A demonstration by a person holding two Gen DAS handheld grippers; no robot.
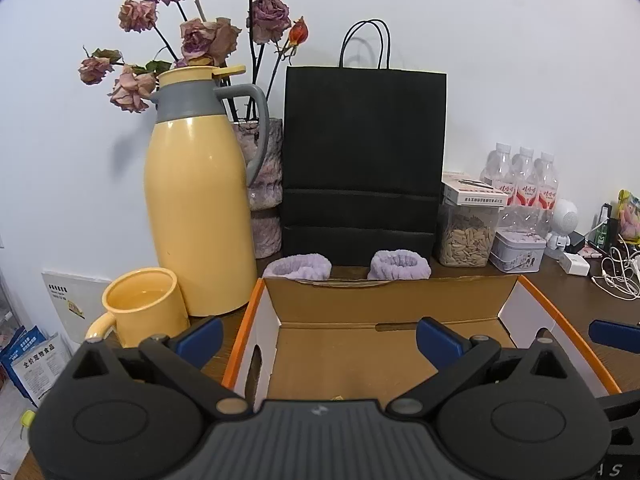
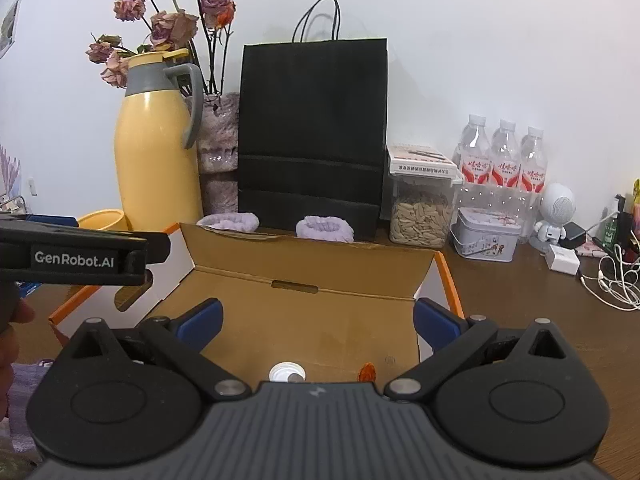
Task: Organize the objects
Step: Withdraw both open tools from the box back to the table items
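I have both tools poised over the open cardboard box (image 1: 384,344), and neither carries anything: the left hand-held gripper (image 1: 320,338) has its blue fingers spread wide over the box floor, and the right hand-held gripper (image 2: 316,320) is just as wide and empty. In the right wrist view the left tool's black body crosses in at 9 o'clock.

By my reading the sorting has barely started. The box is almost bare; only a small white round cap-like thing (image 2: 286,372) and an orange scrap (image 2: 367,372) lie at the near edge of its floor, at 6 o'clock in the right view, and I cannot tell what either is.

The likely candidates wait outside. Two purple fluffy bands (image 1: 298,267) and (image 1: 399,266) sit on the bench (image 2: 520,320) just behind the box's back wall, at 12 o'clock, in front of the black paper bag (image 1: 364,160). The yellow mug (image 1: 140,308) stands at 9 o'clock beside the yellow flask (image 1: 198,208). All of these are left to handle, I think
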